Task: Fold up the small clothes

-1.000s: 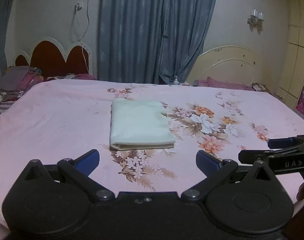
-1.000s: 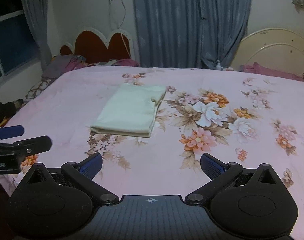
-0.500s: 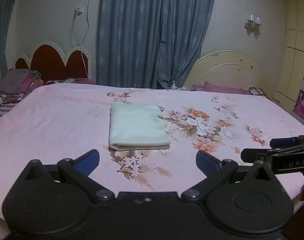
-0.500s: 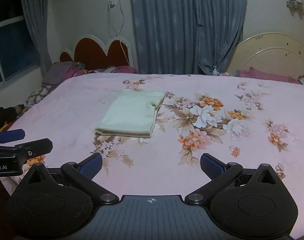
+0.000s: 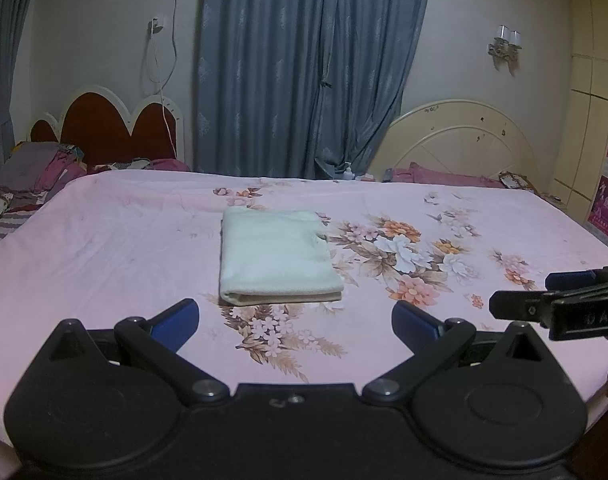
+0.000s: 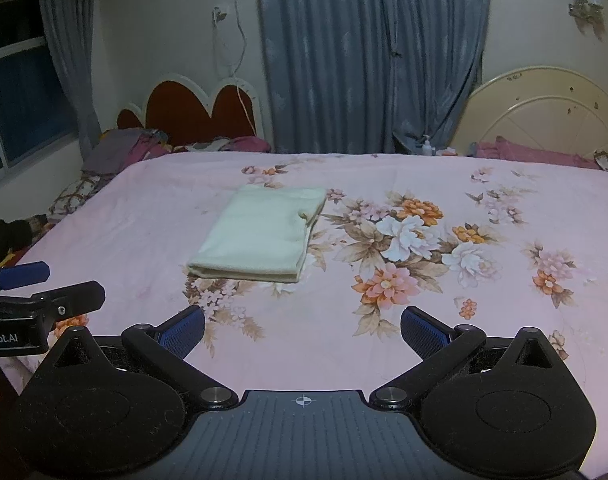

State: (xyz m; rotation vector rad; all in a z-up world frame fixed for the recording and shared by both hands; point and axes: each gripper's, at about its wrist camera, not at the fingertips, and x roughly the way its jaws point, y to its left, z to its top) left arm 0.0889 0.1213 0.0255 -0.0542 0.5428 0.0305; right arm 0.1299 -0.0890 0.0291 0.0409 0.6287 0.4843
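A pale cream garment [image 5: 276,258] lies folded into a neat rectangle on the pink floral bedsheet [image 5: 104,248]; it also shows in the right wrist view [image 6: 260,232]. My left gripper [image 5: 296,316] is open and empty, held back near the bed's front edge, well short of the garment. My right gripper [image 6: 302,326] is open and empty too, also back from the garment. Each gripper shows at the side of the other's view: the right one [image 5: 559,300], the left one [image 6: 32,292].
Two headboards stand behind the bed, a red scalloped one [image 5: 104,128] and a cream one [image 5: 463,140]. Blue curtains [image 5: 304,68] hang at the back. Piled clothes [image 5: 32,168] lie at far left. A pump bottle [image 6: 427,146] stands by the curtain.
Both grippers have drawn back and tilted up from the bed, so the folded garment looks farther away and lower in view. The garment itself has not moved.
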